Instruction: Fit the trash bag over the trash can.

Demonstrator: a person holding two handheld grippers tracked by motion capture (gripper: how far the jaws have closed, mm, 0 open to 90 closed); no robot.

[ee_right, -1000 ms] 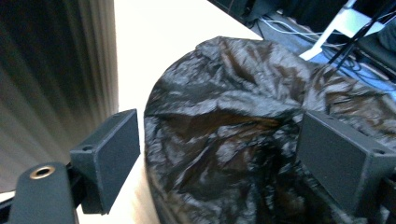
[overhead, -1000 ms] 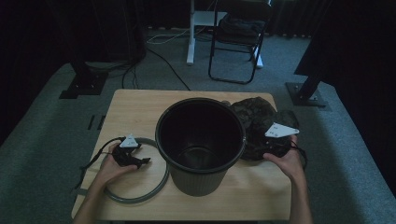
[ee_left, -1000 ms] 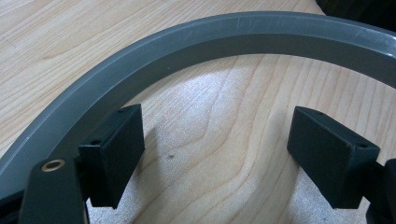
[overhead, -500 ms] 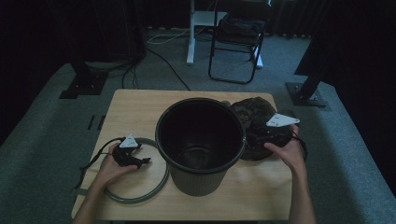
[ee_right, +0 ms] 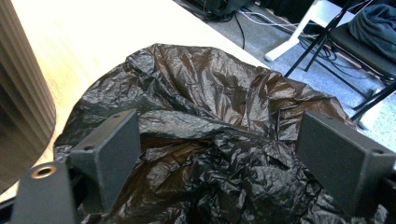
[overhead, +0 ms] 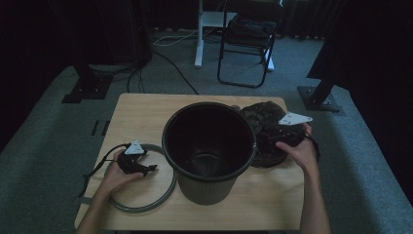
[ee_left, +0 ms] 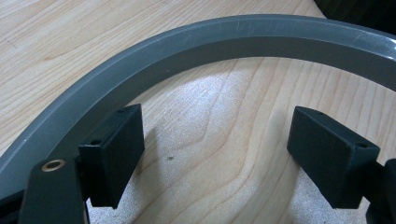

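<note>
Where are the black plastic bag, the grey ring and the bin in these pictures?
black plastic bag (ee_right: pixel 219 126): right gripper view, crumpled middle of the bag, between the open jaws.
grey ring (ee_left: pixel 224 42): left gripper view, top of its curved band.
bin (overhead: pixel 207 187): high view, front of its ribbed outer wall.

Dim room: grey carpet (overhead: pixel 44 146), perhaps a folding chair (overhead: pixel 248 44).

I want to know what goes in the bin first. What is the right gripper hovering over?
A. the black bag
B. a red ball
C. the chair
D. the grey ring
A: in the right gripper view, the crumpled black bag lies between the open jaws of the right gripper, beside the bin.
</note>
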